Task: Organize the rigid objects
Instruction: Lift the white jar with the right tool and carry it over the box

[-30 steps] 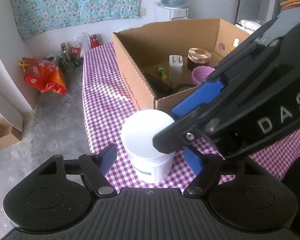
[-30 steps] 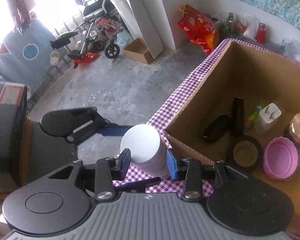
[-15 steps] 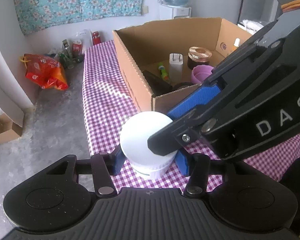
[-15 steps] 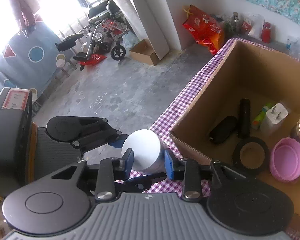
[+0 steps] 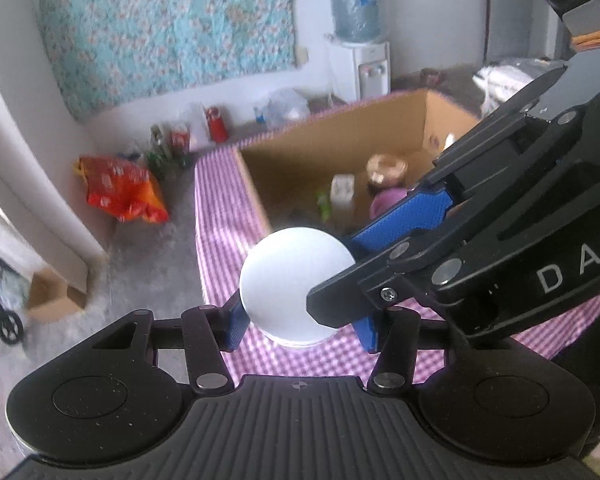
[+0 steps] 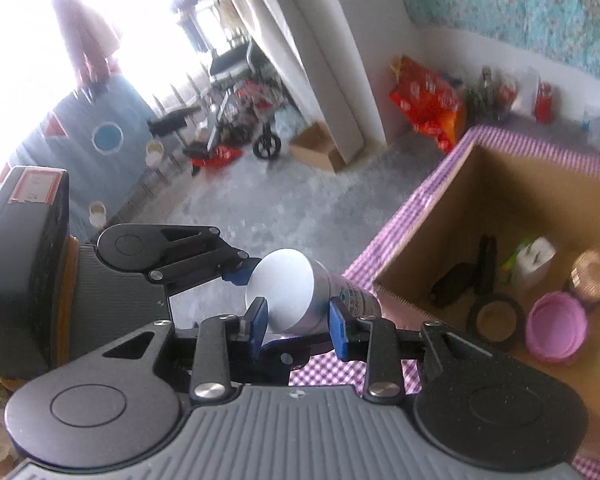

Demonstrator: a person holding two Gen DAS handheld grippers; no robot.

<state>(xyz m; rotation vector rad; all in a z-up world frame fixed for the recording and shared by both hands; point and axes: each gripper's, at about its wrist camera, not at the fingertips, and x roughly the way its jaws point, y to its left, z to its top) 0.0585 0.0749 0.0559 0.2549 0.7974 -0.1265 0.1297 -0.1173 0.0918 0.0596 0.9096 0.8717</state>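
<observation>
**White jar held by both grippers at frame centre**

The white jar (image 5: 296,284) sat low-centre in our left wrist view, off the purple checked cloth (image 5: 220,208). Our left gripper (image 5: 300,326) clamped its sides; our right gripper (image 6: 298,326) pinched it too. We judged both hands should travel together, keeping it level toward the cardboard box (image 5: 340,148) at right. Grey floor and an orange bag (image 5: 120,192) lay upper left.

A lived-in home room — floral wall cloth (image 5: 172,28), water dispenser (image 5: 360,36), checked tablecloth (image 5: 220,208), wheelchair (image 6: 236,92).
</observation>
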